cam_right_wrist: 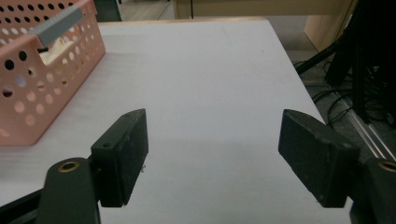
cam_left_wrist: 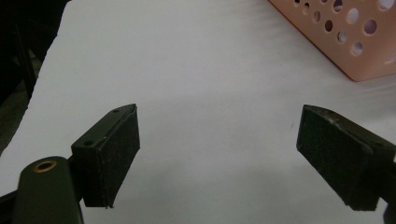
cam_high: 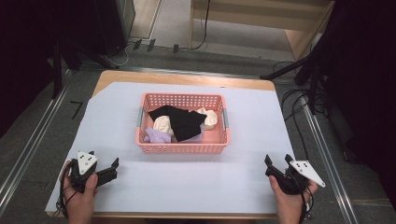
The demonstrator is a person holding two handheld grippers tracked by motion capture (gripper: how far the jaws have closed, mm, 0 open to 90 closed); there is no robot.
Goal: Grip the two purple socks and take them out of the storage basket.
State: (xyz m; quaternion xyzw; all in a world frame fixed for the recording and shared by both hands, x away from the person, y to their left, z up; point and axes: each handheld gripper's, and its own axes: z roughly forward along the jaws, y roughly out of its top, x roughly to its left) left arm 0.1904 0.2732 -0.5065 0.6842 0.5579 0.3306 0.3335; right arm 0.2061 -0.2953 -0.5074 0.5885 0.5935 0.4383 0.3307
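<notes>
Pink basket sits dead centre on the pale sheet that covers the table, ahead of both grippers and between them, well apart from either, and it's loaded: a black garment draped across the top, a cream piece tucked to its left, another cream piece toward the far right corner, and a lilac cloth bunched in the near left corner. Left gripper rests low near the front edge, jaws spread wide with nothing between them, and in the left gripper view the black pads frame bare sheet, with the basket's perforated corner off ahead to its right. Right gripper mirrors it on the other side, jaws standing just as wide and empty; from the right gripper view its pads look out over bare sheet too, the basket wall and a grey handle sitting ahead to its left. Both hands look parked at a ready stance, spread to either side so the basket stays unobstructed and each tool has a clean line in. My read: the clothes are what's in play, nothing lifted yet, and the black garment on top looks the easiest first grab, soft, floppy, likely to drag a neighbour along.
</notes>
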